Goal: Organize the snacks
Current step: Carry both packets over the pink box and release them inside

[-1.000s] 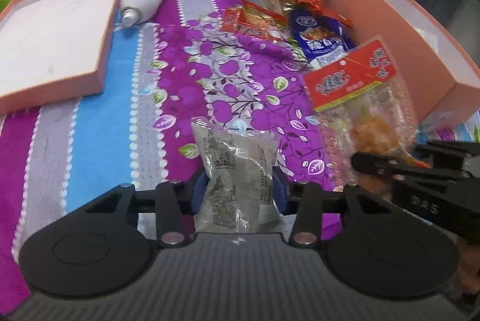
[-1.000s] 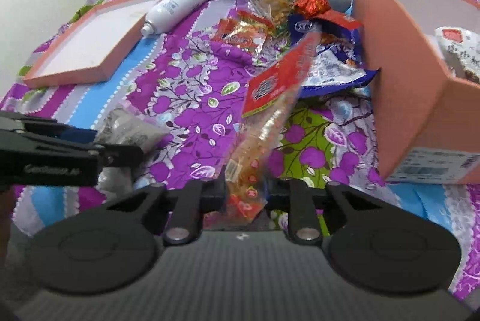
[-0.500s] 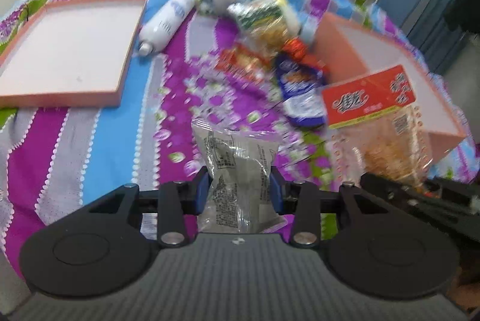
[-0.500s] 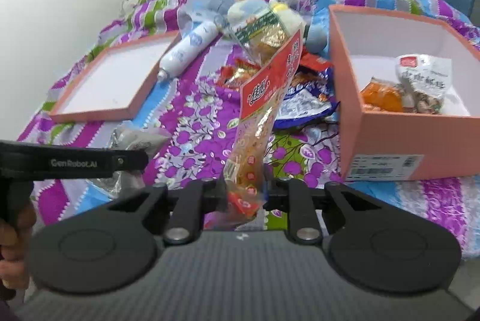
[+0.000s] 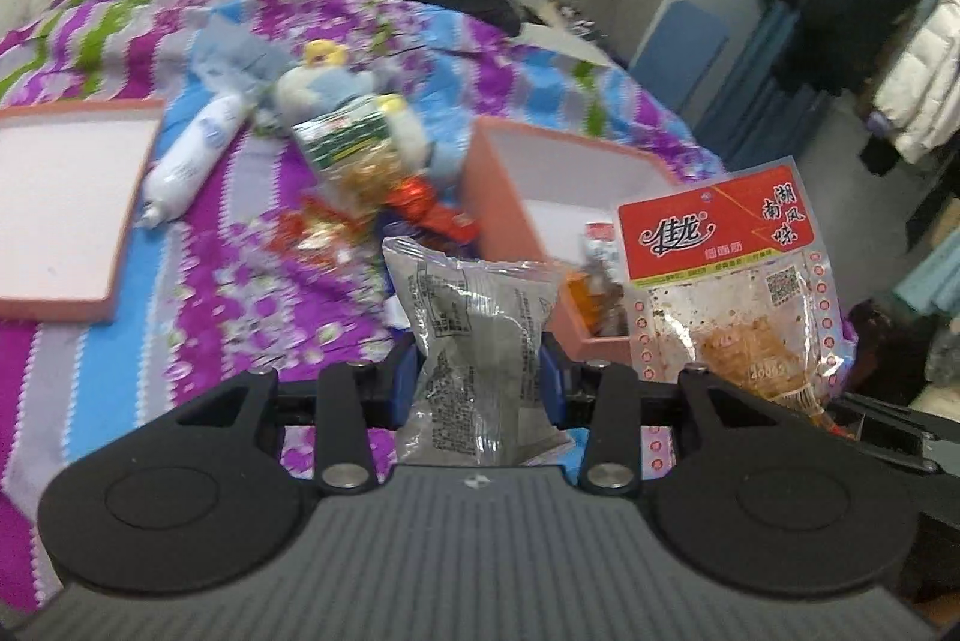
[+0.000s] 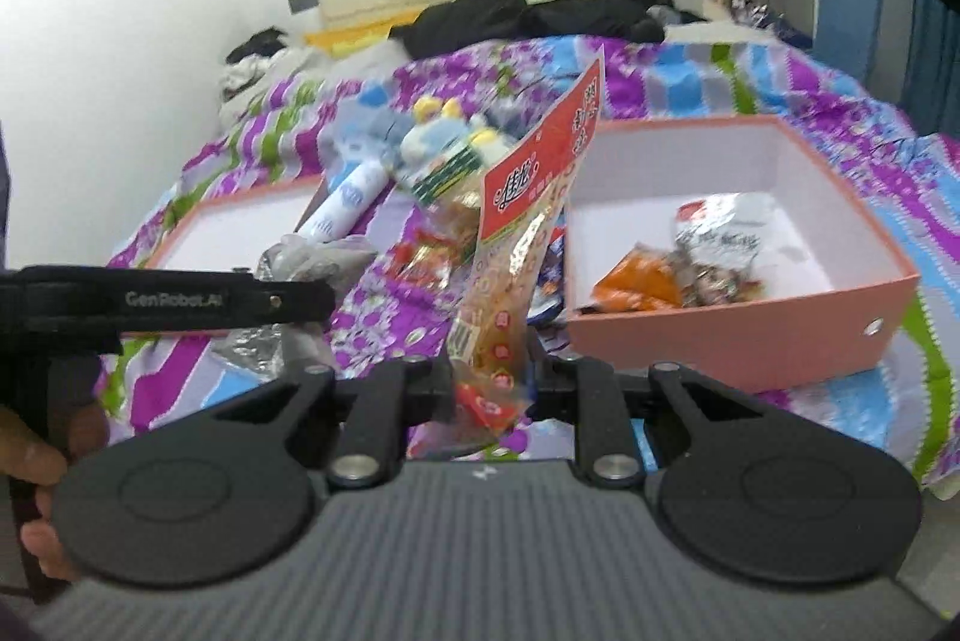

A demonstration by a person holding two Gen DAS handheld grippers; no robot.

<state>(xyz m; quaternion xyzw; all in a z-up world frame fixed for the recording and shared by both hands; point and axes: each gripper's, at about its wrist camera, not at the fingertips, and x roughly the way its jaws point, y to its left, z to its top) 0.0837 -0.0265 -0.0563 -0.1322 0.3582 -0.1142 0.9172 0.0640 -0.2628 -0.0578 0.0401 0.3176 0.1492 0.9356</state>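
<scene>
My left gripper [image 5: 480, 377] is shut on a silver-grey snack packet [image 5: 474, 335], held upright above the bedspread. My right gripper [image 6: 489, 377] is shut on the lower end of a clear snack bag with a red label [image 6: 528, 245]; the same bag [image 5: 726, 281] hangs to the right in the left wrist view. Beyond both stands an open pink box [image 6: 744, 335] with an orange packet [image 6: 636, 281] and a silver packet [image 6: 720, 233] inside. More snacks [image 5: 354, 155] lie in a loose heap left of the box. The left gripper's body [image 6: 168, 299] crosses the right wrist view.
A pink box lid [image 5: 66, 215] lies on the bedspread at left, with a white spray bottle [image 5: 192, 155] beside it. A plush toy [image 5: 336, 83] sits behind the snack heap. Dark clothes [image 6: 522, 11] lie near the headboard. A clothes rack [image 5: 888, 41] stands at right.
Both grippers have risen off the bed with their packets. The view now tilts up to take in the headboard, the room and the inside of the pink box.
</scene>
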